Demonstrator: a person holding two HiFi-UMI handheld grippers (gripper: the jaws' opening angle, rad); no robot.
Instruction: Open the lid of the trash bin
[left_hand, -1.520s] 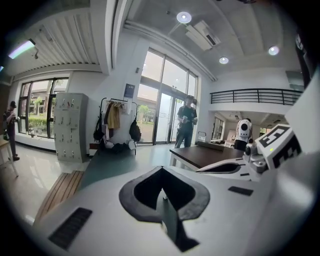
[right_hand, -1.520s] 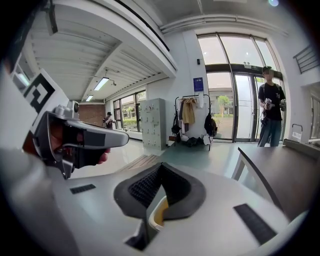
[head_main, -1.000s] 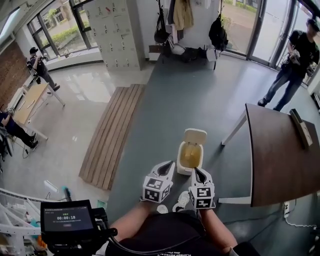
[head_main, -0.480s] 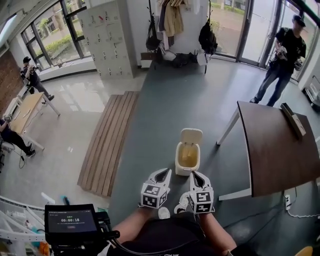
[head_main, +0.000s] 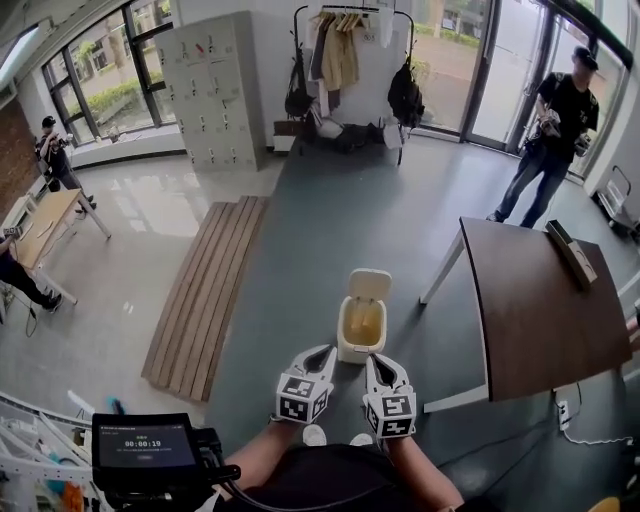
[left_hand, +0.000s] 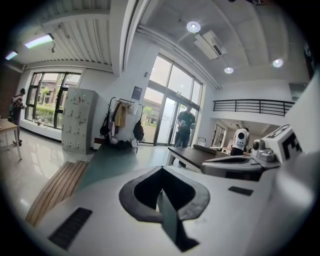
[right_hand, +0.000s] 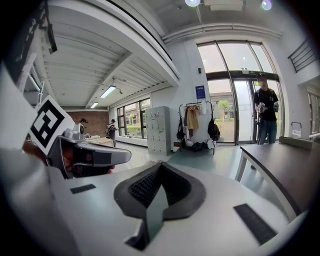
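A small cream trash bin (head_main: 359, 330) stands on the grey floor in the head view, and its lid (head_main: 368, 284) is tipped up and back, so the yellowish inside shows. My left gripper (head_main: 322, 353) and right gripper (head_main: 374, 361) hover side by side just short of the bin's near side, touching nothing. Both are shut with nothing between the jaws. In the left gripper view the left gripper (left_hand: 162, 174) has its jaws meeting at a seam, and in the right gripper view the right gripper (right_hand: 159, 169) looks the same. Neither gripper view shows the bin.
A dark brown table (head_main: 540, 320) stands close on the right of the bin. A wooden slat platform (head_main: 195, 295) lies on the left. Farther off are lockers (head_main: 205, 90), a coat rack (head_main: 345, 60) and a person (head_main: 545, 150) by the glass doors. A timer screen (head_main: 145, 450) sits at lower left.
Both grippers have drawn back from the bin toward me and lie lower in the head view. The head view has tilted up. The lid stays open.
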